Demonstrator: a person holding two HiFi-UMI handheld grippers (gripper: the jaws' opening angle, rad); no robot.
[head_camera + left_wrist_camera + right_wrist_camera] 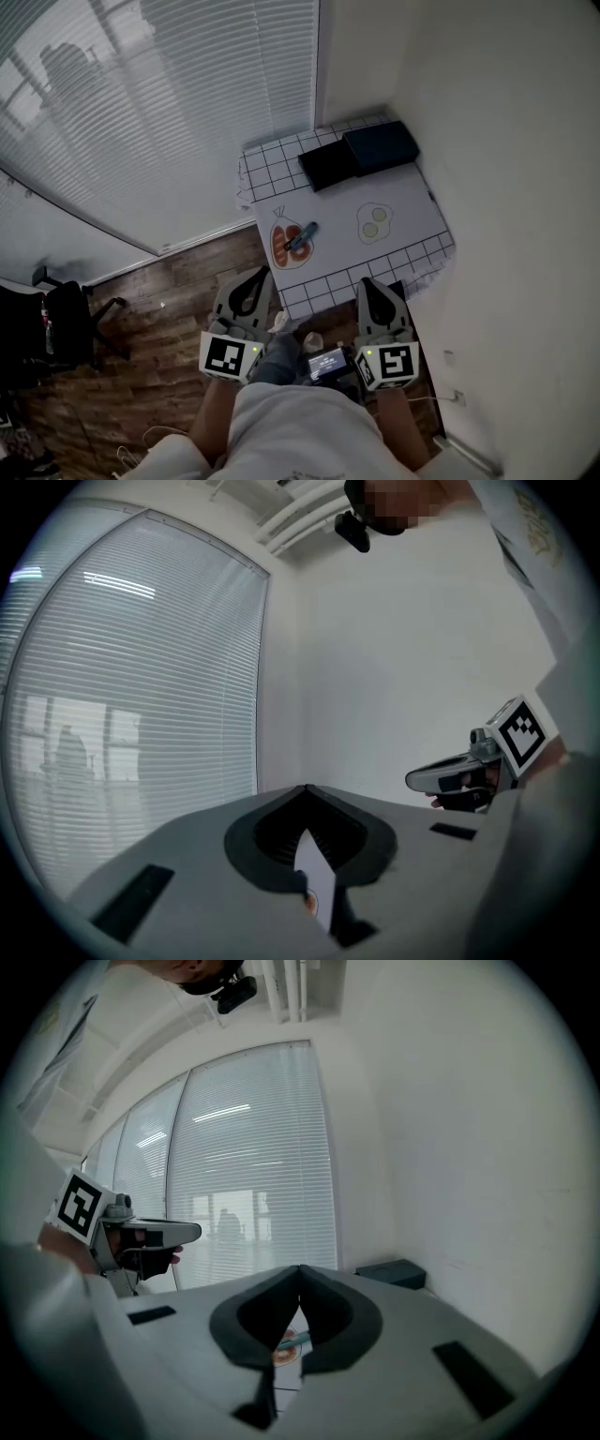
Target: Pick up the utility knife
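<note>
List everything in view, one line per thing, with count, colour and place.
dark-handled utility knife: one, dark blue-grey, lying on the steak print at the cloth's near left.
flat black box: one, black, at the table's far end.
flat dark blue box: one, dark blue, beside the black one, towards the wall.
printed table cloth: one, white with a black grid border, covering the small table.
slatted window blinds: white, left of the table.
wheeled office chair: one, black, far left on the floor.
wooden plank floor: brown, below the blinds.
left hand-held gripper: one, grey, shut and empty, by the table's near edge.
right hand-held gripper: one, grey, shut and empty, alongside it.
</note>
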